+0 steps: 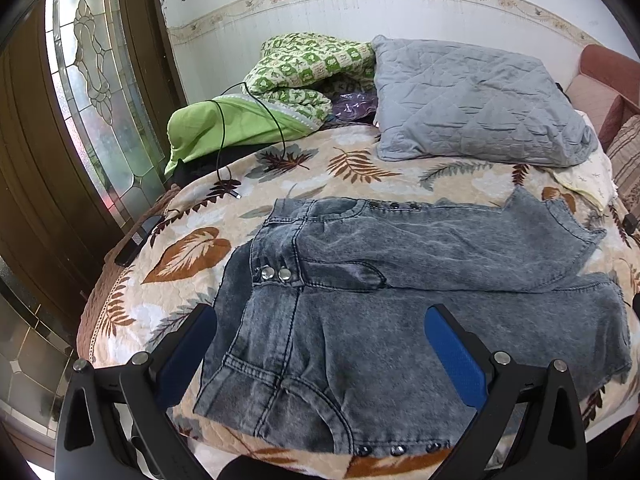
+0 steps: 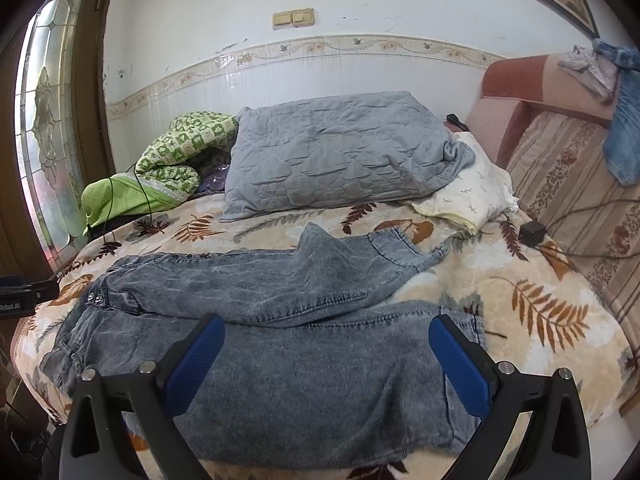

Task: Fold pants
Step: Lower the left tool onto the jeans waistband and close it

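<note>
Grey acid-wash jeans (image 1: 400, 300) lie spread on the leaf-print bedspread (image 1: 192, 248), waist to the left, both legs running right, the far leg rumpled at its hem. My left gripper (image 1: 320, 356) is open, hovering above the waist and hip part near the bed's front edge. In the right wrist view the jeans (image 2: 280, 320) lie the same way. My right gripper (image 2: 326, 360) is open above the near leg, toward its hem. Neither gripper holds cloth.
A grey quilted pillow (image 1: 472, 104) and a green blanket (image 1: 280, 88) lie at the back of the bed. A black cable (image 1: 224, 152) crosses the left side. A cream pillow (image 2: 468, 196), a small black box (image 2: 531, 233) and a striped sofa (image 2: 580, 200) sit right.
</note>
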Demonstrator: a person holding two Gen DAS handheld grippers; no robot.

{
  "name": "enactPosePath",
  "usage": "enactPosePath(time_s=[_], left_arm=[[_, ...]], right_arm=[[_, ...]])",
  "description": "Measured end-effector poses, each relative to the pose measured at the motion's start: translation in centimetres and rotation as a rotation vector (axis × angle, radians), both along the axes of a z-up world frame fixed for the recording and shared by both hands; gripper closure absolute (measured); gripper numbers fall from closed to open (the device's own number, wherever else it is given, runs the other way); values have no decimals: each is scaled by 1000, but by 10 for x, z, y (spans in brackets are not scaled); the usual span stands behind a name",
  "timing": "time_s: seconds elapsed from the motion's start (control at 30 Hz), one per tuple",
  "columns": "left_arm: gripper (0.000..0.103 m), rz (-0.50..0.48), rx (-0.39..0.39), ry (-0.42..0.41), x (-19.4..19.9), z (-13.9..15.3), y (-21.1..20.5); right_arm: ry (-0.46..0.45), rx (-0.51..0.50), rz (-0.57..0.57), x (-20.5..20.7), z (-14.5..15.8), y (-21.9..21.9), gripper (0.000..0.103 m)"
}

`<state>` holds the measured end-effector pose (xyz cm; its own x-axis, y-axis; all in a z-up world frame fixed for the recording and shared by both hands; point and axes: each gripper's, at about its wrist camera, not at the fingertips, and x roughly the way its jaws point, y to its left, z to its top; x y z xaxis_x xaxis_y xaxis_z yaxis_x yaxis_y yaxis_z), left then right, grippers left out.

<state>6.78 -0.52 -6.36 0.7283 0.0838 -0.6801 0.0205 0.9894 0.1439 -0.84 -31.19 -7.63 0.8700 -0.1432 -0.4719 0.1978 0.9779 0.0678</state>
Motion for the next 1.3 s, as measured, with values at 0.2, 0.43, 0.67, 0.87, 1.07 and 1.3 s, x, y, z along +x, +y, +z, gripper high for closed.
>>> enactPosePath(time_s=[0.2, 0.43, 0.67, 0.87, 1.07, 1.3], left_arm=[[0, 30, 31, 10, 32, -8, 6], [0, 33, 79, 47, 74, -23, 12], [0, 58, 32, 183, 159, -27, 49], [0, 187, -14, 285, 234, -39, 94], [0, 256, -85, 394, 274, -63, 119], [0, 245, -141, 469, 299, -77, 131]], right_arm=[[16, -15, 27, 48, 8, -7, 0], [47, -6, 18, 103, 11, -34, 0], [154, 22, -19, 174, 10, -104, 0], [254, 70, -94, 235, -7, -188, 0], [351, 250, -61, 282, -41, -216, 0], [415, 310, -78, 314, -70, -218, 0]])
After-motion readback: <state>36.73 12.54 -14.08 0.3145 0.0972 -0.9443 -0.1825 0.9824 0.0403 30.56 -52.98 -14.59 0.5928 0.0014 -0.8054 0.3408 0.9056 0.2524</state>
